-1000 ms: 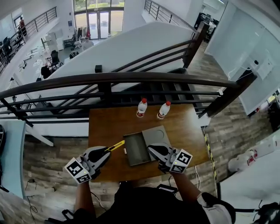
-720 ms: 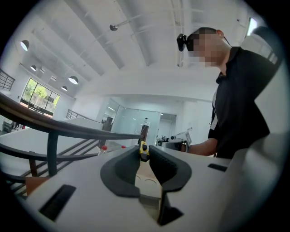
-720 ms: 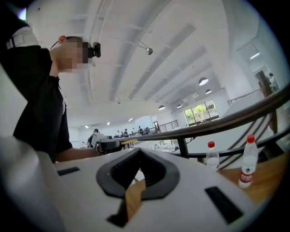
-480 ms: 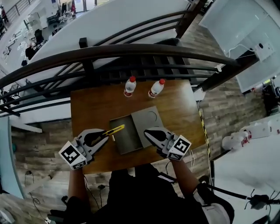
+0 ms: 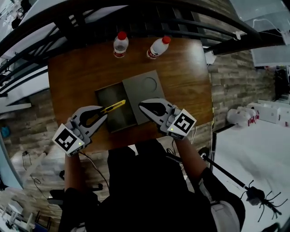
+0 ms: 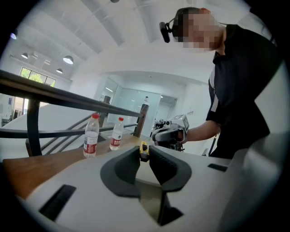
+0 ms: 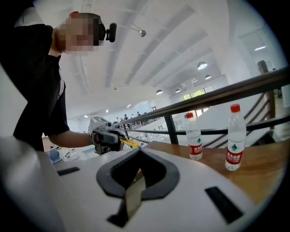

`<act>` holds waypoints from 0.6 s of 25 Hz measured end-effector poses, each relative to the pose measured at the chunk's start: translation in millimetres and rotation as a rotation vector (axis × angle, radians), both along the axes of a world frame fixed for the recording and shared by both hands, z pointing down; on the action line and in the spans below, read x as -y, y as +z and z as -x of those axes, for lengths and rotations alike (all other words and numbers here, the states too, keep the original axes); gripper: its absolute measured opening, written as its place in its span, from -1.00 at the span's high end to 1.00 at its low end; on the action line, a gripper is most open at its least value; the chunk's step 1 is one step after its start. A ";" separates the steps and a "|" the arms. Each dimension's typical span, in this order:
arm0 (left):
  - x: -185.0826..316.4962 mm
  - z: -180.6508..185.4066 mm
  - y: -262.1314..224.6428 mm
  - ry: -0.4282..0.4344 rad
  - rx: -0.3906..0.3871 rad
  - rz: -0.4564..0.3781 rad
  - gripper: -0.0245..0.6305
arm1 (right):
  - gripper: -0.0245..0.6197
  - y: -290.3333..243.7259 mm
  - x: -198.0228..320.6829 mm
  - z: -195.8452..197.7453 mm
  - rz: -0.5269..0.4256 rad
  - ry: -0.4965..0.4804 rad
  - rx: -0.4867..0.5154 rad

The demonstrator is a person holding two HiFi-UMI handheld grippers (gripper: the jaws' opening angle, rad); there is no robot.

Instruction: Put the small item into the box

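Observation:
A yellow utility knife (image 5: 114, 106) is the small item; my left gripper (image 5: 102, 114) is shut on its handle end. The blade end points out over the dark tray half of the open grey box (image 5: 105, 96) in the middle of the wooden table. In the left gripper view the knife (image 6: 144, 151) shows pinched between the jaw tips. My right gripper (image 5: 142, 104) is shut with nothing visible between its jaws. It hovers at the near edge of the box's lid half (image 5: 146, 87). The right gripper view shows the left gripper (image 7: 105, 136) holding the knife (image 7: 130, 143).
Two clear water bottles with red caps (image 5: 119, 44) (image 5: 157, 47) stand at the table's far edge, in front of a dark railing (image 5: 136, 13). The table's near edge (image 5: 136, 136) lies right in front of the person's body. Wood-pattern floor surrounds the table.
The head view has tilted further down. My left gripper has carried the knife rightward, from the box's left edge to over the tray half. The right gripper stays by the lid.

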State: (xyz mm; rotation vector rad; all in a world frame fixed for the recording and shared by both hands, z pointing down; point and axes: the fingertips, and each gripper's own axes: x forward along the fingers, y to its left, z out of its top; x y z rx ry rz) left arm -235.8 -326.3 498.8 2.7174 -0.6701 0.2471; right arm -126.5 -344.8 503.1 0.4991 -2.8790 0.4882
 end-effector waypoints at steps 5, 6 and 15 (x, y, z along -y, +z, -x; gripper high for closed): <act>2.2 -7.2 45.6 0.041 0.108 0.026 0.70 | 0.89 34.7 8.6 -2.2 0.041 -0.018 -0.002; 2.4 -7.6 53.6 0.048 0.124 0.031 0.70 | 0.90 41.2 9.5 -2.5 0.055 -0.016 -0.003; -4.5 -21.9 124.3 0.073 0.303 0.048 0.70 | 0.89 72.4 11.7 -0.8 0.082 -0.050 0.006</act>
